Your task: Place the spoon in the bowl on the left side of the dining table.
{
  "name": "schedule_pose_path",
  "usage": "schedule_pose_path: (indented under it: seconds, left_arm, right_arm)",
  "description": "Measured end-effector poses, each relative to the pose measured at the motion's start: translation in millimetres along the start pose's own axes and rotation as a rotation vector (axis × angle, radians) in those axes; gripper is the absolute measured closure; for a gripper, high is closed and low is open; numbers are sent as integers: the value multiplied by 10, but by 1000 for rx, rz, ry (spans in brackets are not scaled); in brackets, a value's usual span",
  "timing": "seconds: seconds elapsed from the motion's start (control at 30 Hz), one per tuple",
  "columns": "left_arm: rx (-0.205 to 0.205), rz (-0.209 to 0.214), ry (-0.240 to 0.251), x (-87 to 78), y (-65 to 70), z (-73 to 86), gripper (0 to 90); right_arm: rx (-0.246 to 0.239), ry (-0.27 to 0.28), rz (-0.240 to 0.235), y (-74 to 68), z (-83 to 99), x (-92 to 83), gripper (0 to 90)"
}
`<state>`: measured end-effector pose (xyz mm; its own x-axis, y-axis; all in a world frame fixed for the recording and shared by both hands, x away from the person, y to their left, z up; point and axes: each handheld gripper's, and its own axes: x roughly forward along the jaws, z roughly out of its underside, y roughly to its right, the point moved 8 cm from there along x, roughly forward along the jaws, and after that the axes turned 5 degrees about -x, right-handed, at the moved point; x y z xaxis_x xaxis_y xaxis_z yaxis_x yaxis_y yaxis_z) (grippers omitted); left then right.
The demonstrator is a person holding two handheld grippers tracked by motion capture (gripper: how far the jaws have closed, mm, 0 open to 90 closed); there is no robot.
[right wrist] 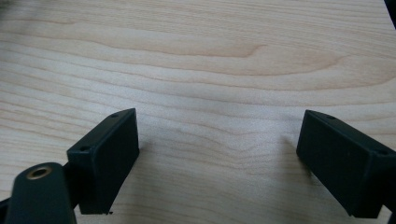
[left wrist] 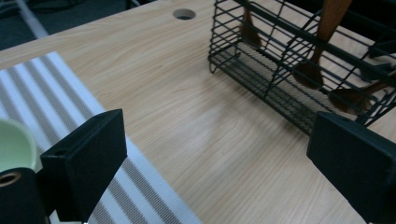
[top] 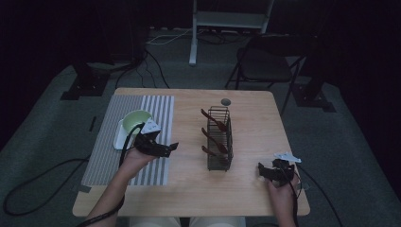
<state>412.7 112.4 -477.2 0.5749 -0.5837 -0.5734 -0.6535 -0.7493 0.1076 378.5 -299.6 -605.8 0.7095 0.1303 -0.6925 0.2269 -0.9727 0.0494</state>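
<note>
- One black wire rack (top: pixel 219 138) on the bench (top: pixel 255 189)
- Three wooden spoons (top: pixel 213 120) in the rack
- One green bowl (top: pixel 134 121), left of the rack
- One striped mat (top: pixel 101 156), left of the rack

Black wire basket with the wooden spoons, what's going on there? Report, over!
Left claw open, empty, over striped placemat. Right claw open, empty, low over bare wooden table. Black wire basket upright between them, brown wooden spoons inside, untouched. Nothing in the way.
</note>
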Motion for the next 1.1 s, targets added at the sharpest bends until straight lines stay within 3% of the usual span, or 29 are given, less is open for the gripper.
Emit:
schedule_pose_path:
  seconds: [0.2,0.47,0.57,0.97,1.1]
  left_arm:
    - [26,5,-4,87,55,-102,48]
    - [29,20,11,184,127,-253,49]
    - [24,17,41,214,136,-323,60]
    - [36,-7,29,359,90,-526,65]
    - [23,6,35,403,94,-583,65]
  right_arm:
    - [-1,1,0,1,-1,0,123]
    - [-2,1,1,2,0,0,123]
    - [0,0,0,0,0,0,123]
    - [0,0,0,0,0,0,123]
    - [0,0,0,0,0,0,123]
